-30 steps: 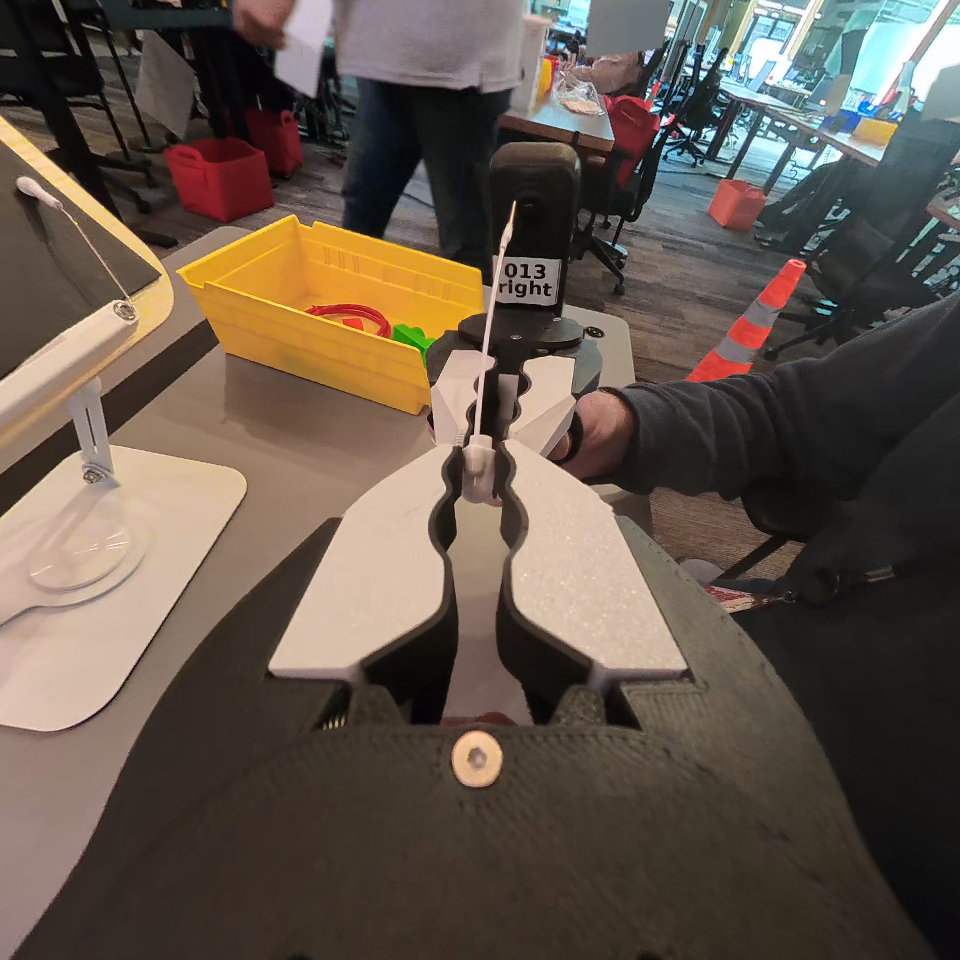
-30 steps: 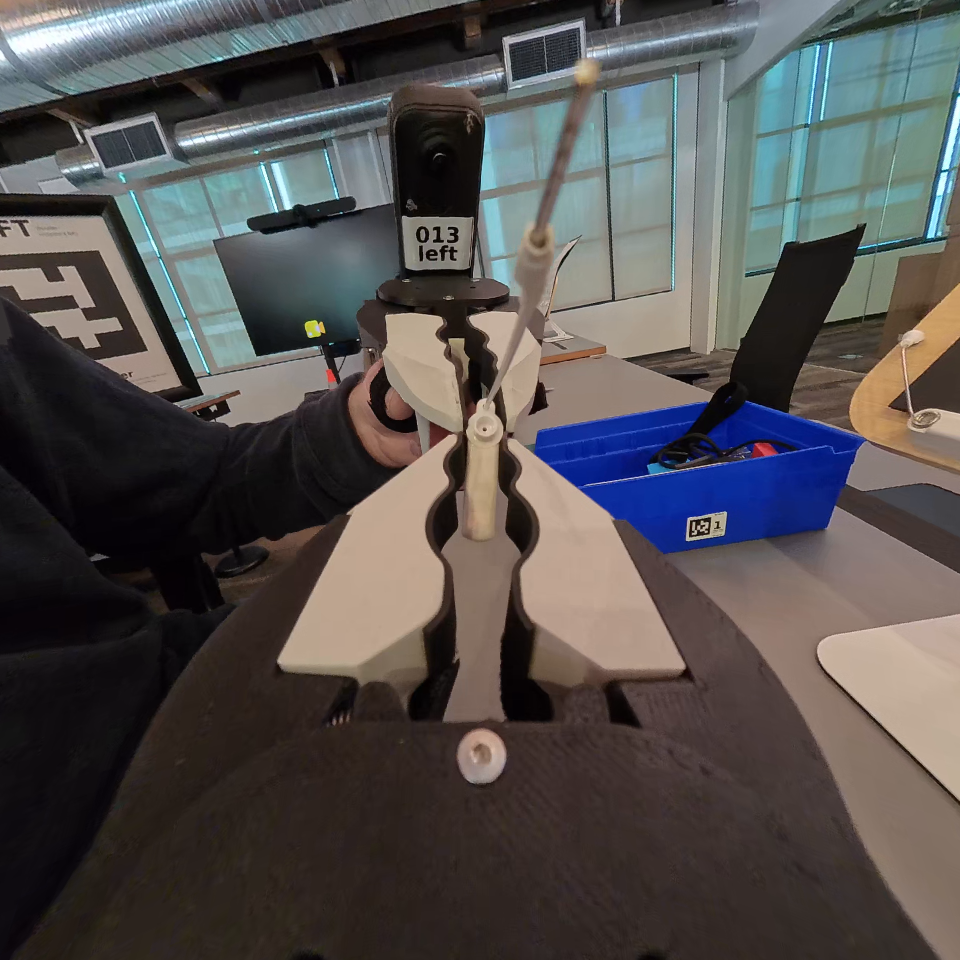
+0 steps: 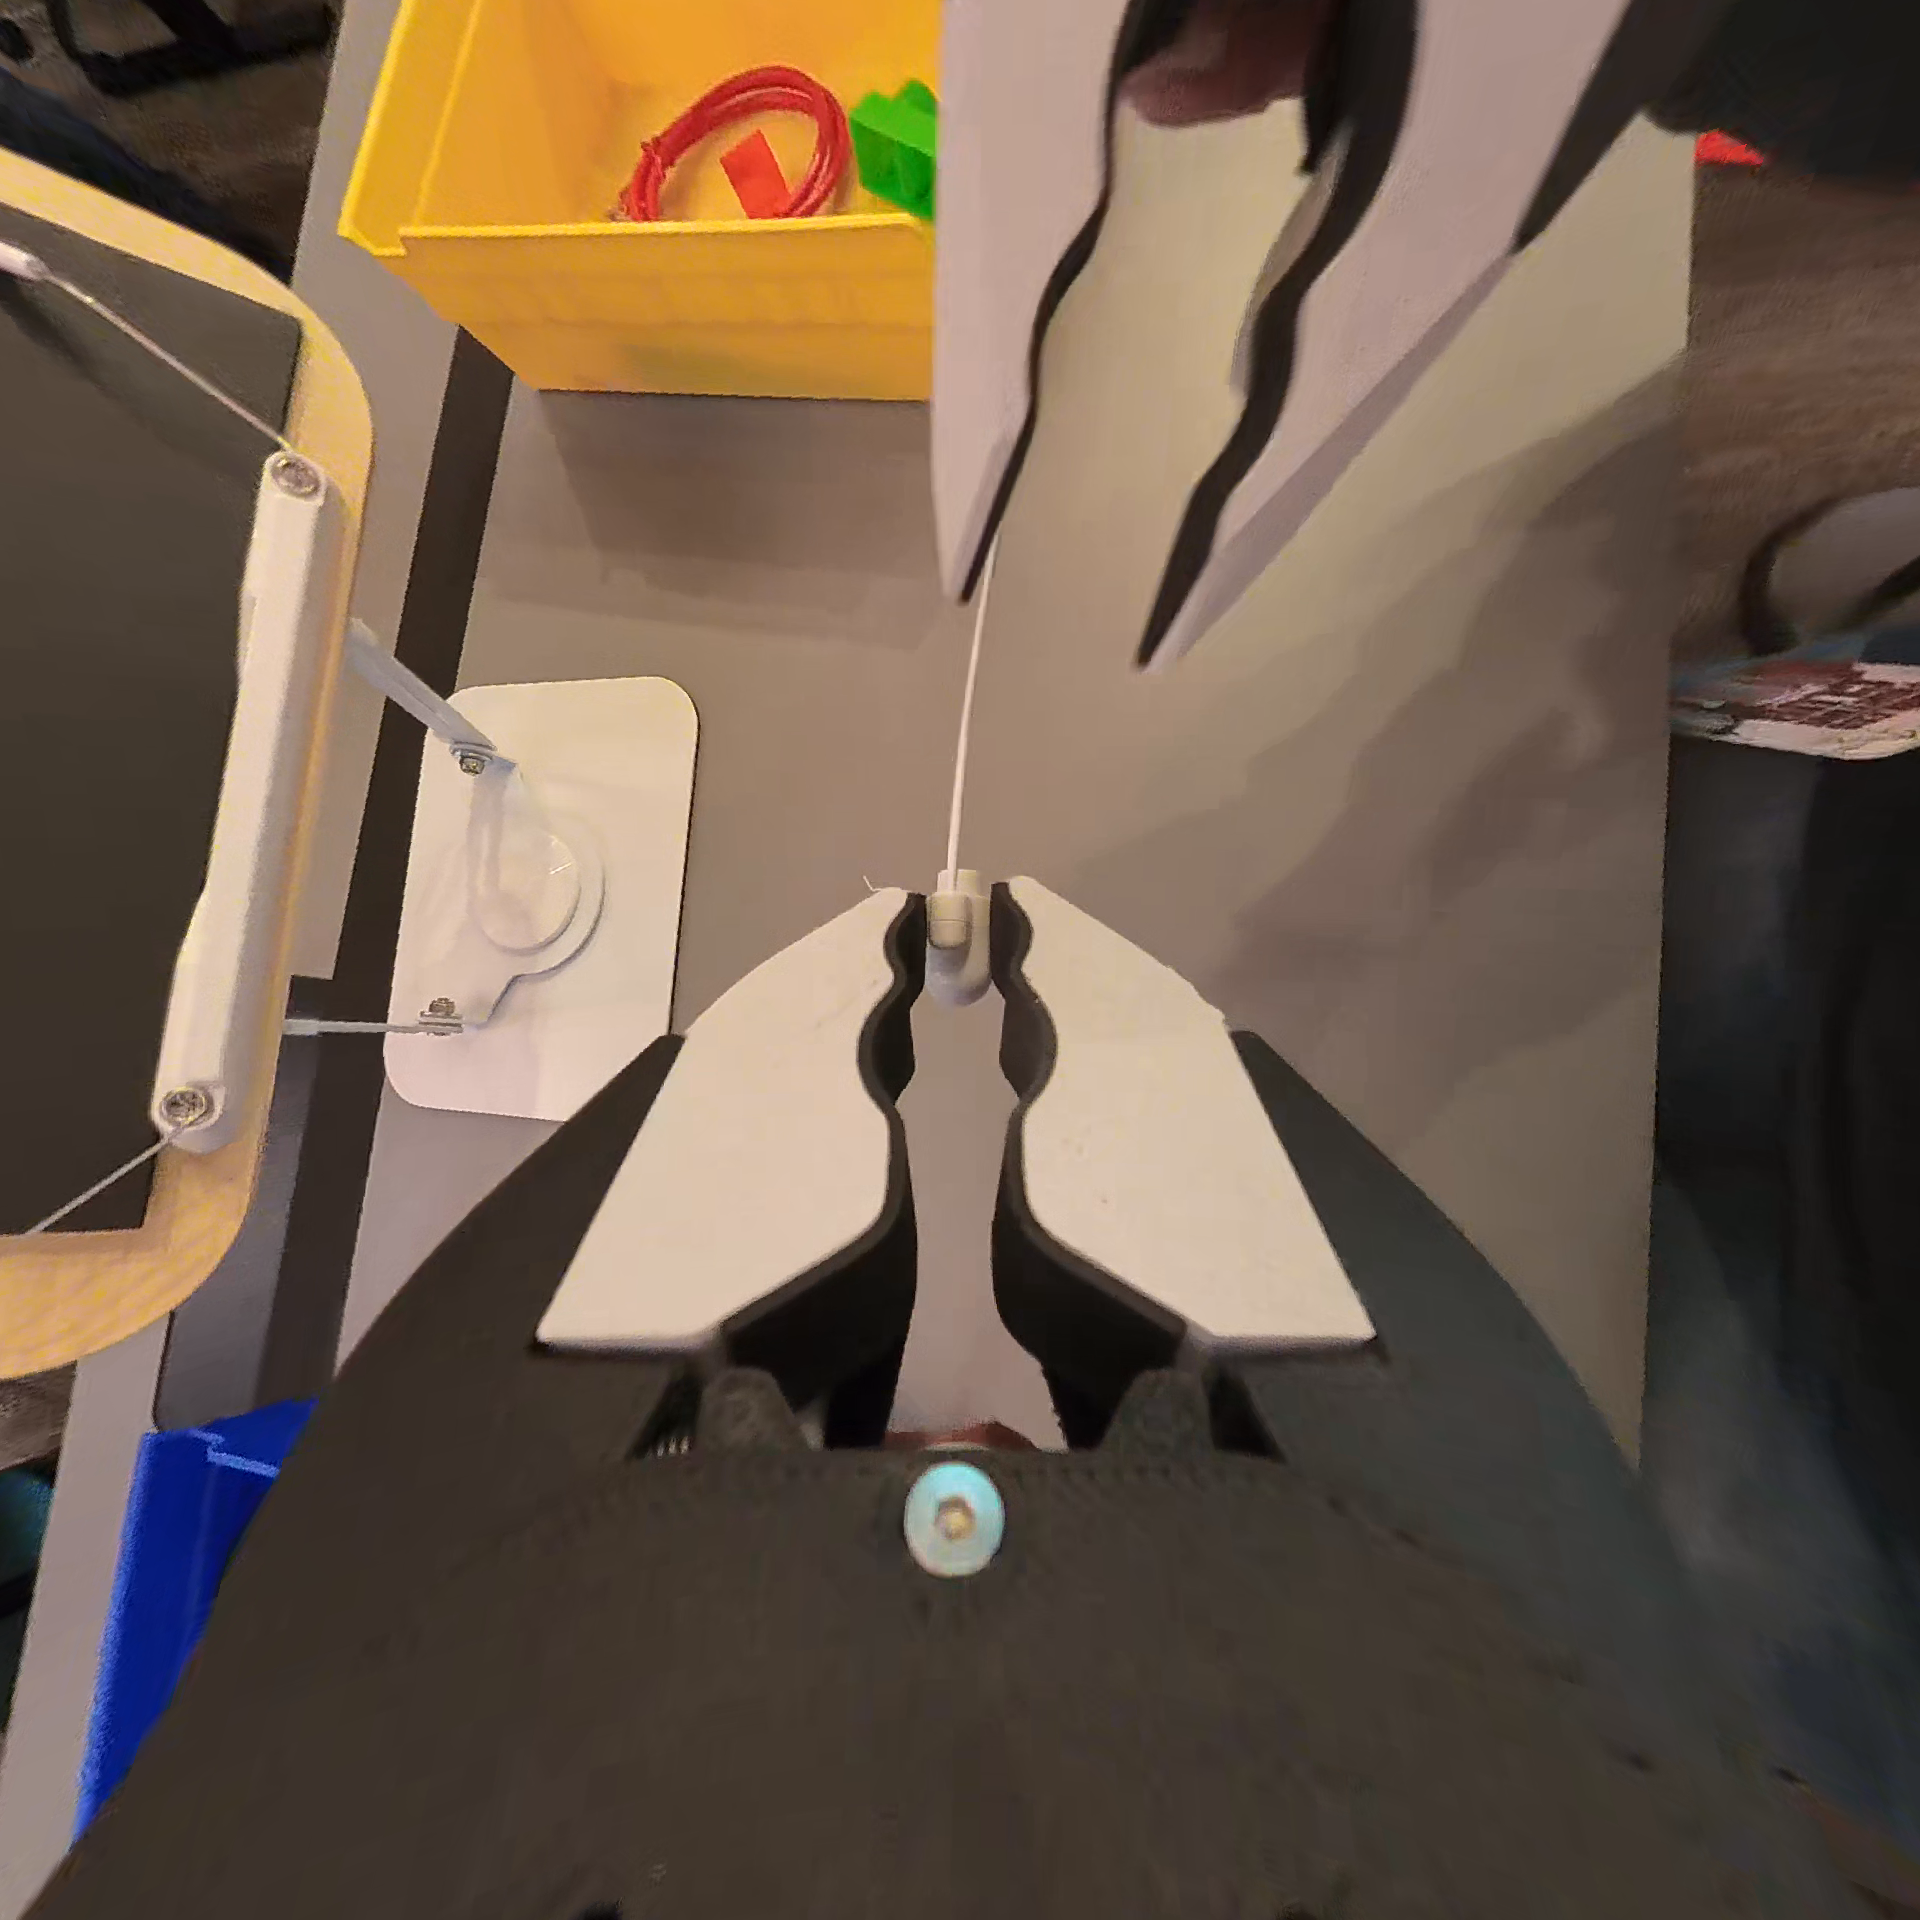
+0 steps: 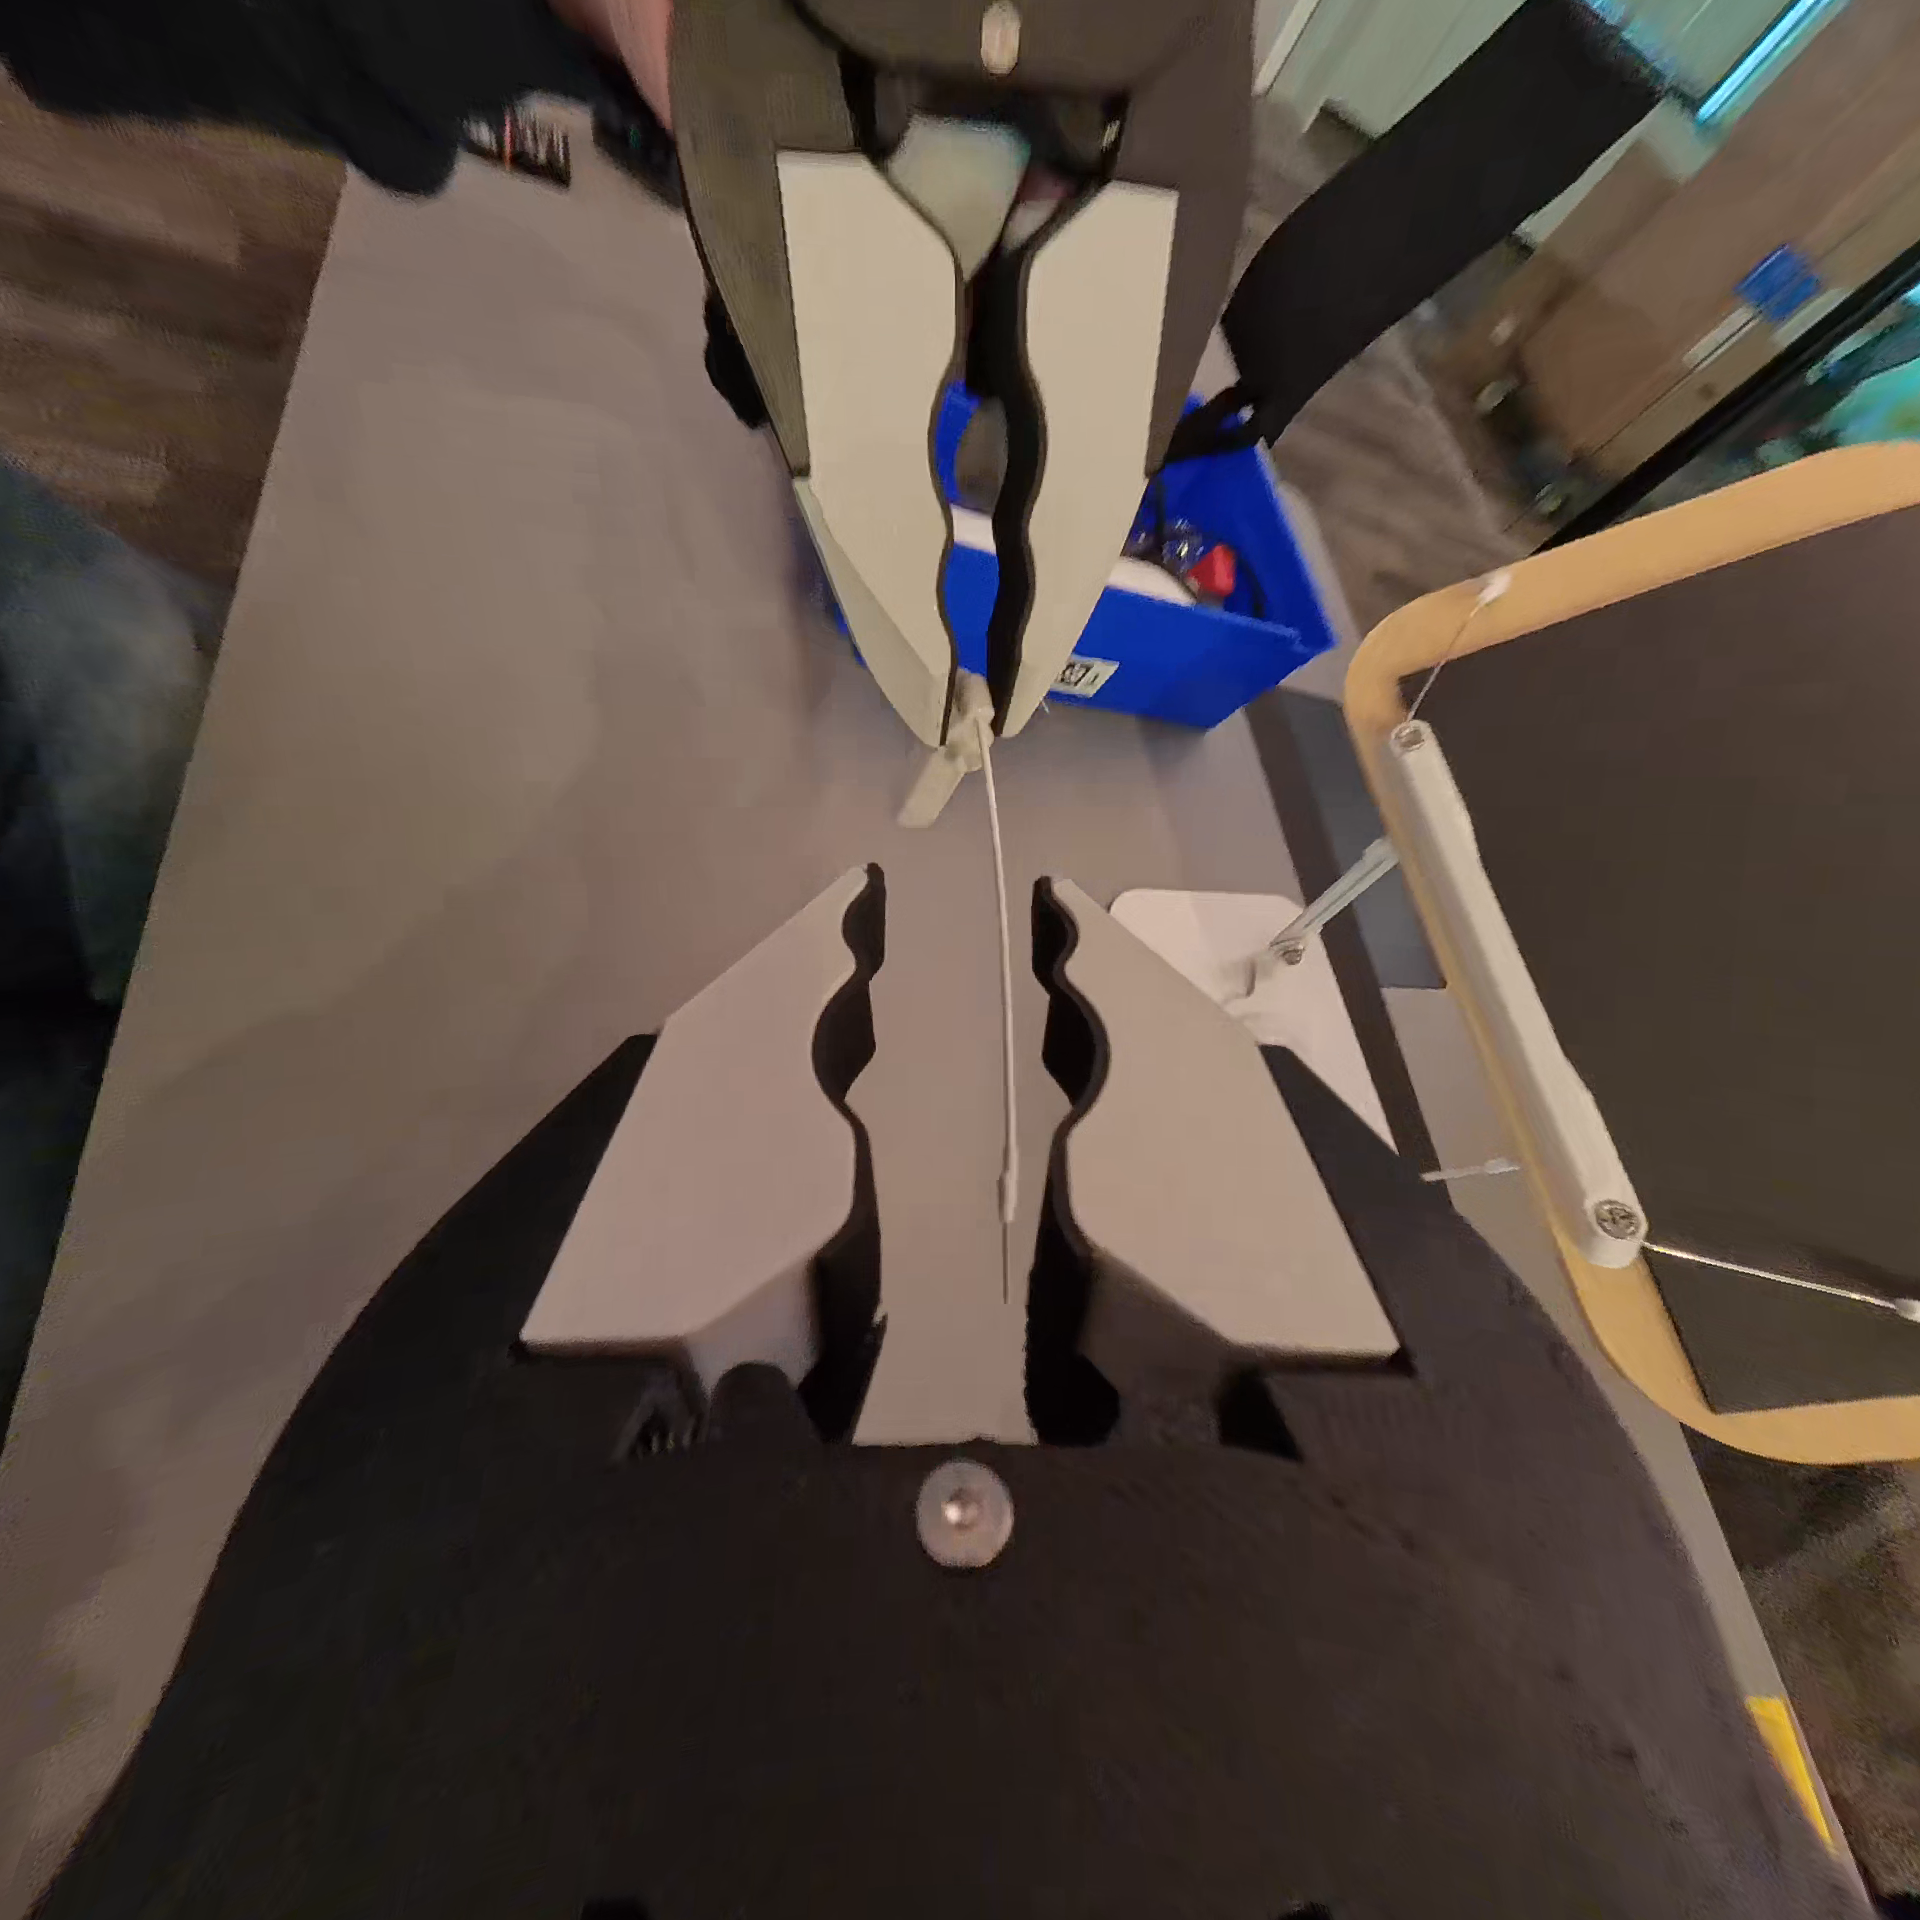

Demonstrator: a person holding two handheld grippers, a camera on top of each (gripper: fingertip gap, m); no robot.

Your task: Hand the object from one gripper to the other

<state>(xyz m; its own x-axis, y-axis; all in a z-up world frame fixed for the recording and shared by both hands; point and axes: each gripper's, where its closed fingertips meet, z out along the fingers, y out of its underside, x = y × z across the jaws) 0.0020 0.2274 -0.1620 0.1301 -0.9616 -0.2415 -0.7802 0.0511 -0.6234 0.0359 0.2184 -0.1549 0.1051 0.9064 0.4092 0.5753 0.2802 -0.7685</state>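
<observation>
Grey table (image 3: 790, 540) lies under both tools. The left gripper (image 3: 958, 902) pinches the white handle of the thin probe (image 4: 1003, 997) at its fingertips; the needle end reaches between the spread, empty fingers of the right gripper (image 4: 954, 883), touching neither.

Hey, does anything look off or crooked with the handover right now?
Nothing is damaged or spilled. The left gripper pinches only the white zip tie's head, so its thin tail sticks out unsupported between the open right gripper's fingers, nearer one finger than centred. The grey table below looks tidy.
</observation>
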